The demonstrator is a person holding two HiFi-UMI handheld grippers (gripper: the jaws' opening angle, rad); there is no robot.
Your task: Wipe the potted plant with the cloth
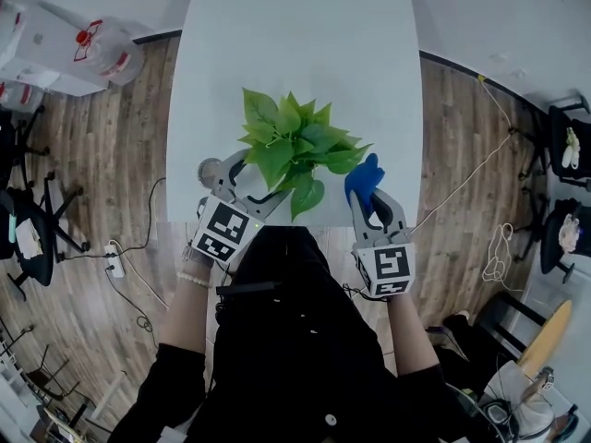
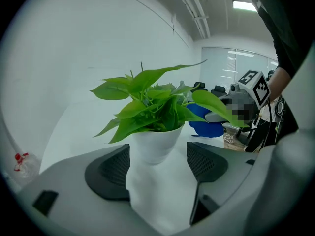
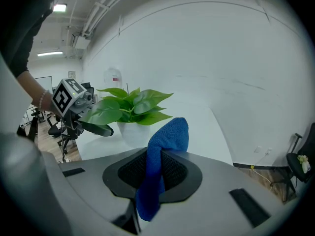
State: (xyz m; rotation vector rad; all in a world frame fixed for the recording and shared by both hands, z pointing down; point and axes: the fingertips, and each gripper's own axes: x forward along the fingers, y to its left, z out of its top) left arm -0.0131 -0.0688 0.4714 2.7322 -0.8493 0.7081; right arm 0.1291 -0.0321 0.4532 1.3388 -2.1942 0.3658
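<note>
Over the white table (image 1: 305, 63) on apparently wooden floor (image 1: 111, 155), left hand-held gripper (image 1: 246, 181) gapes empty, right hand-held gripper (image 1: 374, 212) clamps cloth (image 1: 364, 178).

Person's left forearm (image 1: 187, 314) and right forearm (image 1: 407, 326) are both reaching forward, pointing the tools downward a bit. The left hand-held gripper (image 2: 157, 162) is sitting with its jaws wide apart, pads pressing on nothing. The right hand-held gripper (image 1: 369, 201) is clamping down on the blue cloth (image 1: 363, 178).

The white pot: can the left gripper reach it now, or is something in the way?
Probably yes. The left gripper has open jaws facing the white pot; only bare table lies between.
</note>
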